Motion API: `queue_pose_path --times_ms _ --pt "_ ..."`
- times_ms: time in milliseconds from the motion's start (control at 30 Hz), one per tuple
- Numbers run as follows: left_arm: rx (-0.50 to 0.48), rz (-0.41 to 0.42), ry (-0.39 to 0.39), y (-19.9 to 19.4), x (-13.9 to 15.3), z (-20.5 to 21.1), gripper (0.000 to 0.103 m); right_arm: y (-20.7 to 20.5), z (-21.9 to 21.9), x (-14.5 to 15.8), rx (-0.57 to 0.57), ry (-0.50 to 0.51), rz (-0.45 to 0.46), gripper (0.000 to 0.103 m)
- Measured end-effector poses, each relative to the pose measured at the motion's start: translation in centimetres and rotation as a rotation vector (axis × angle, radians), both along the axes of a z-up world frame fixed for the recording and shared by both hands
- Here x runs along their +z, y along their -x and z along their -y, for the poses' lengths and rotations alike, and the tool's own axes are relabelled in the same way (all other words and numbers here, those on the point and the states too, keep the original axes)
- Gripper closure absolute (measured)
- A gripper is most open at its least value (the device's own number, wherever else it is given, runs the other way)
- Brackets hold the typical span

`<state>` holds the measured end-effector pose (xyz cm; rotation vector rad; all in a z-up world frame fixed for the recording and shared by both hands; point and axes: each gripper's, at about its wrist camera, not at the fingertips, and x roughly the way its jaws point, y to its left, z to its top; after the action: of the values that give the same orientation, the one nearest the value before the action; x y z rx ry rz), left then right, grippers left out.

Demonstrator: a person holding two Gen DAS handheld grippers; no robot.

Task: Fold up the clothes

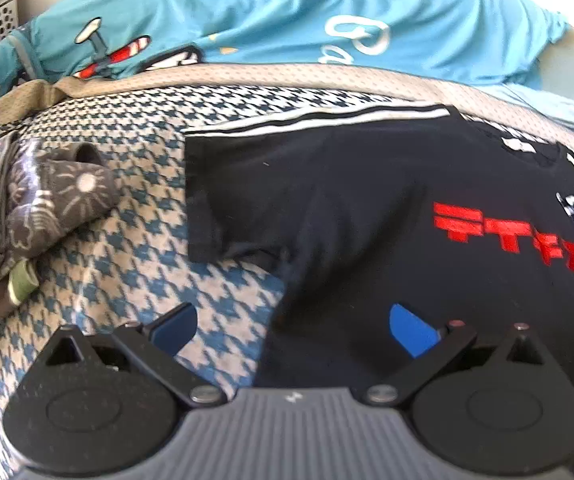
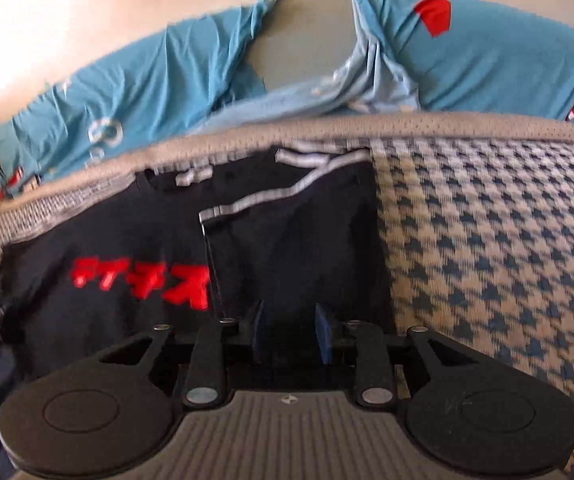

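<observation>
Both grippers we're holding angle down over the black tee (image 1: pixel 367 208): red print, white-striped sleeves, flat on the houndstooth sheet (image 1: pixel 135 280). Left gripper (image 1: pixel 293 330) gapes wide, empty; right gripper (image 2: pixel 290 330) is narrowly parted, gripping nothing.

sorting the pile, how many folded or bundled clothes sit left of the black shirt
1 that shows: a grey patterned bundle at the left edge of the houndstooth cover, apart from the black shirt. More may lie beyond the frame.
</observation>
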<state>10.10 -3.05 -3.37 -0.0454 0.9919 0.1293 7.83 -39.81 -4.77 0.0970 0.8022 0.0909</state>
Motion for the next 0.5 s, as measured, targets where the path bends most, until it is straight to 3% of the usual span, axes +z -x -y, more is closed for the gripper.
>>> queue_pose_path --times_ms 233,500 --pt "0.065 0.016 0.022 -0.3 0.3 -3.6 0.0 1.0 -2.6 -0.1 0.031 0.145 -0.028 0.063" --pt "0.113 0.07 0.134 -0.8 0.7 -8.7 0.0 2.8 -4.2 1.5 -0.032 0.07 -0.037 0.06"
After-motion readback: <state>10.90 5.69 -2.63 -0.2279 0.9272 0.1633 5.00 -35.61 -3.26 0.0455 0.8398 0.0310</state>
